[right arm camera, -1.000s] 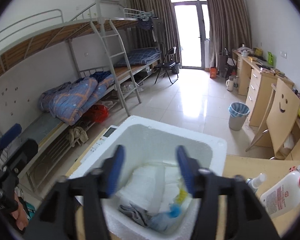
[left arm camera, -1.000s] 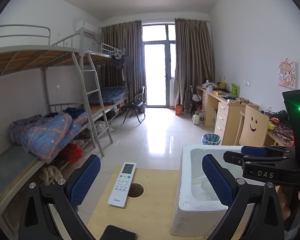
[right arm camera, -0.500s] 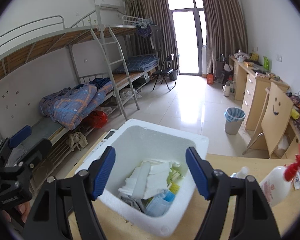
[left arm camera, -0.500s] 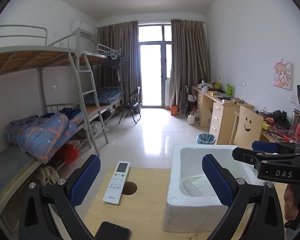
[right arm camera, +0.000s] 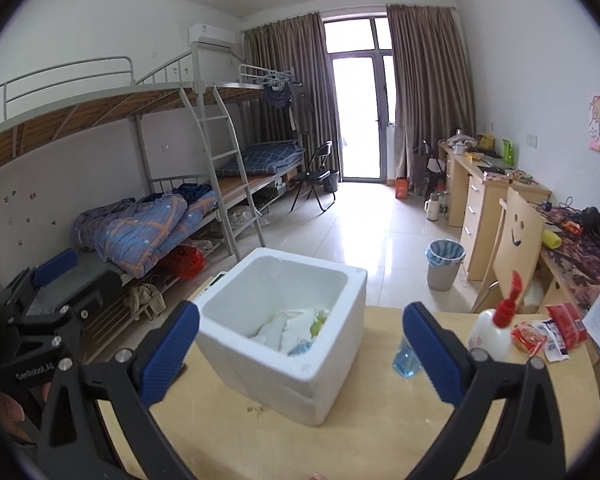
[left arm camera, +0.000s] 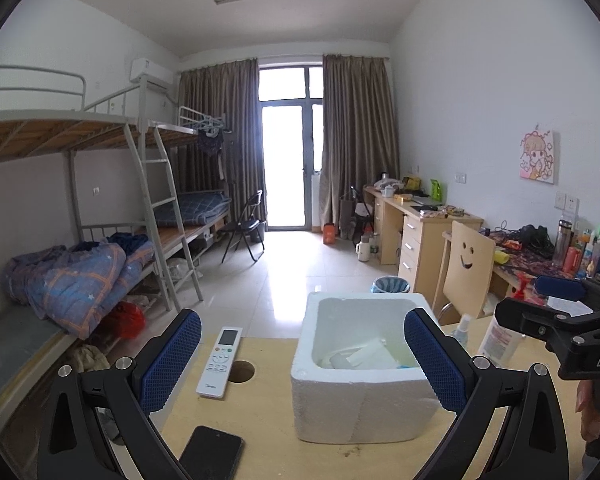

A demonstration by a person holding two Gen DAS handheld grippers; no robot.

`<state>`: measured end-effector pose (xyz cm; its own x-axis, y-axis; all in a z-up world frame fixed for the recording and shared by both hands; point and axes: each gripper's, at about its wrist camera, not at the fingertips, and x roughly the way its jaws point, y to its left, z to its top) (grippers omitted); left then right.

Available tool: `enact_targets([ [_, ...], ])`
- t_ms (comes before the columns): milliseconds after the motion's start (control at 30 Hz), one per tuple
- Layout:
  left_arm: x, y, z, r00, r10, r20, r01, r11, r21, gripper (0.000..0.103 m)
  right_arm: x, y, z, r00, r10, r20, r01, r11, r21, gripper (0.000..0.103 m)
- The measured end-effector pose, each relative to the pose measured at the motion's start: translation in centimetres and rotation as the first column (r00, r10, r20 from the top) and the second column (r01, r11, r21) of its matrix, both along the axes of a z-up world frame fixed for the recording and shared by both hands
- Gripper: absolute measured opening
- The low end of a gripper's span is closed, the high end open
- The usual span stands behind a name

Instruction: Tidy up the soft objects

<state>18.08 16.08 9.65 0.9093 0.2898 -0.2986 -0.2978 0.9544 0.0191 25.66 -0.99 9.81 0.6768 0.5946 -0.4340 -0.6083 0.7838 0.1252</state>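
- My left gripper [left arm camera: 302,364] hovered above the light wooden desk [left arm camera: 260,432], its fingers spread wide and holding nothing, ready rather than committed.
- My right gripper [right arm camera: 300,354] was equally wide and unloaded, framing the white square foam box [right arm camera: 284,364] at twelve o'clock.
- The soft white and coloured cloths [right arm camera: 292,328] lay bundled inside that box, probably gathered there to keep them contained.
- A white remote control [left arm camera: 219,356] lay at ten o'clock from my left gripper.

Dormitory room: metal bunk beds [left arm camera: 100,152] with ladder [right arm camera: 224,168], rumpled quilt [right arm camera: 140,228], study desks [left arm camera: 416,224] along wall, curtained balcony door [left arm camera: 288,160], wall air conditioner [right arm camera: 212,36].
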Motion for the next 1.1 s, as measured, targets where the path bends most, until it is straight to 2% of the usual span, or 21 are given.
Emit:
enact_targets([
  [200,-2.7,-2.3,0.7,0.999,-0.027,0.023,0.027,1.0,0.014,0.102,-3.1,-2.7,0.7,0.999,-0.006,0.042,0.005,1.0,0.024,0.103],
  [433,-7.3,-5.1,0.7,0.995,-0.059,0.076,0.056,0.998,0.041,0.102,-7.1,-4.8,0.0,0.997,0.001,0.075,-0.005,0.999,0.054,0.103],
  [633,-9.9,-6.1,0.6,0.994,-0.043,0.097,0.039,0.998,0.041,0.102,-9.9,-6.2,-0.4,0.993,-0.003,0.118,-0.004,0.998,0.063,0.103],
  [1100,-16.6,-8.2,-3.6,0.987,-0.075,0.14,0.073,0.997,0.013,0.102,-15.7,-7.7,-3.7,0.969,0.0,0.248,-0.017,0.998,0.068,0.103],
])
